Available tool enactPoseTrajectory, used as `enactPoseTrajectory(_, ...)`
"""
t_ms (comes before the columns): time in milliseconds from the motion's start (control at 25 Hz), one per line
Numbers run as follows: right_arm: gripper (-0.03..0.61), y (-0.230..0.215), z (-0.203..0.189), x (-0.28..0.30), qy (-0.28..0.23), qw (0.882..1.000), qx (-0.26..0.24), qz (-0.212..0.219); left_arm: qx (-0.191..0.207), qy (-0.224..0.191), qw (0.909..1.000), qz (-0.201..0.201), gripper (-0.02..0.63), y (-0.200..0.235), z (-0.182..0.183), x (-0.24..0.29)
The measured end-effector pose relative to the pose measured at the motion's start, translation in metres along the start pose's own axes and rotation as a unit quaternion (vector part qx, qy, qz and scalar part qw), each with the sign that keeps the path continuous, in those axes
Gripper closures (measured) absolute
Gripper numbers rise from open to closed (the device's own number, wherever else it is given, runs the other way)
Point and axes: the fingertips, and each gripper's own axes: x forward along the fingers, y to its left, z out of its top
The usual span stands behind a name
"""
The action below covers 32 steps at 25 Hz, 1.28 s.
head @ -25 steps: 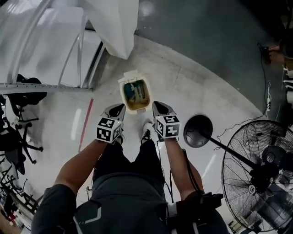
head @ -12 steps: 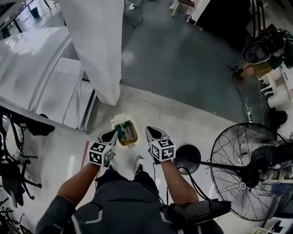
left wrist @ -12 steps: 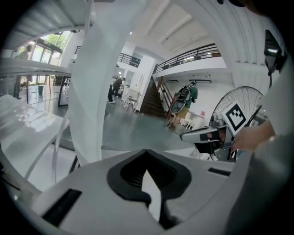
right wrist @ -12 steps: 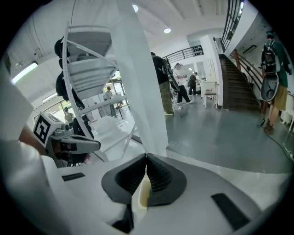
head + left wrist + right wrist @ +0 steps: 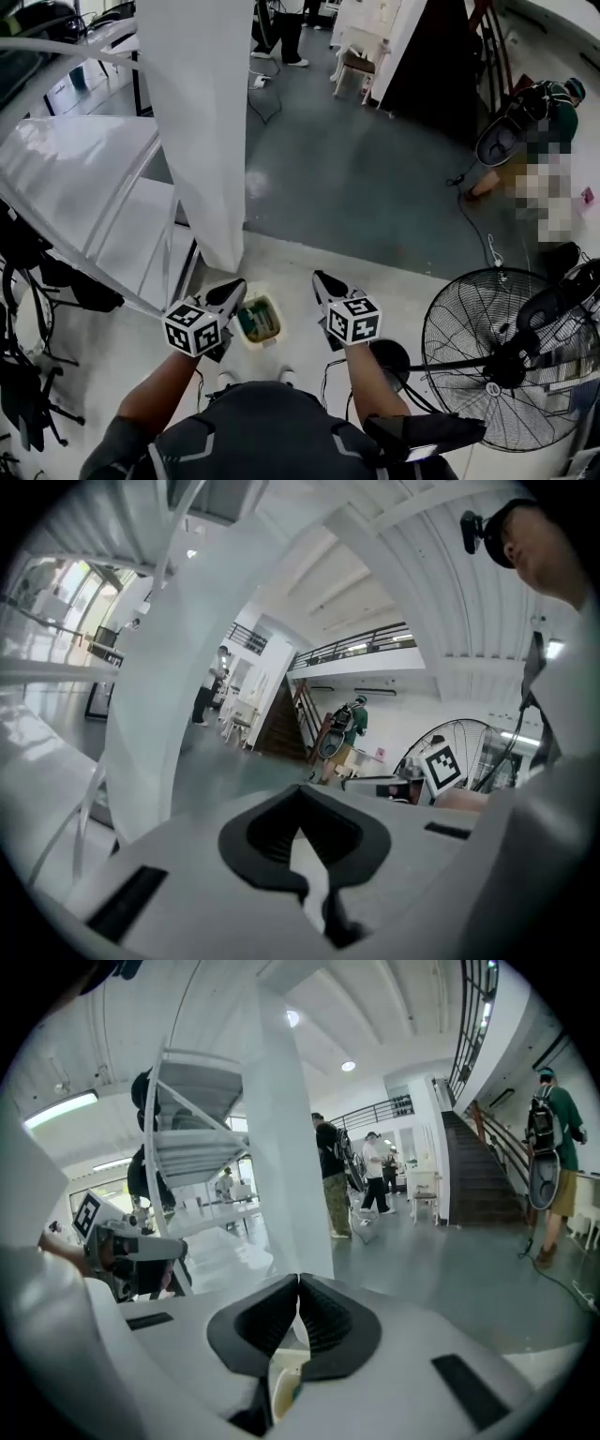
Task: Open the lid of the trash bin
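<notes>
My left gripper (image 5: 232, 289) and right gripper (image 5: 322, 279) both have their jaws pressed together on nothing. They flank the trash bin (image 5: 260, 321), which stands on the floor below with its inside showing. My marker cubes (image 5: 353, 319) bear black-and-white square patterns.

Floor fan (image 5: 507, 364), white pillar (image 5: 202, 122)

No legible text, label, number or sign can be read.

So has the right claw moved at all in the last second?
Yes. The right claw has lifted away from the trash bin on the floor, which now looks smaller beside it.
</notes>
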Motion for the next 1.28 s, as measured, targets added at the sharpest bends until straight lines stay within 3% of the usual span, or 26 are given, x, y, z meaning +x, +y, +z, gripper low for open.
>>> enactPoseTrajectory(320, 0.549, 0.004, 0.074, -0.039, -0.073, 0.997, -0.031, -0.002, 0.060, -0.052, 0.9964, 0.030, 0.606, -0.004, 0.073, -0.024)
enactPoseTrajectory(480, 0.549, 0.009, 0.108, -0.056, -0.110, 0.993, -0.048, 0.001, 0.098, -0.088, 0.9892, 0.066, 0.606, -0.001, 0.115, -0.043)
enactPoseTrajectory(680, 0.549, 0.005, 0.142, -0.086, -0.161, 0.986, -0.039, -0.007, 0.116, -0.135, 0.9783, 0.106, 0.606, -0.002, 0.152, -0.073)
enactPoseTrajectory(920, 0.549, 0.005, 0.163, -0.106, -0.178, 0.980, -0.087, -0.038, 0.134, -0.151, 0.9727, 0.115, 0.606, -0.010, 0.170, -0.089)
enactPoseTrajectory(1280, 0.551, 0.000, 0.174, -0.124, -0.192, 0.976, -0.089, -0.051, 0.157, -0.153, 0.9672, 0.128, 0.606, -0.024, 0.177, -0.088)
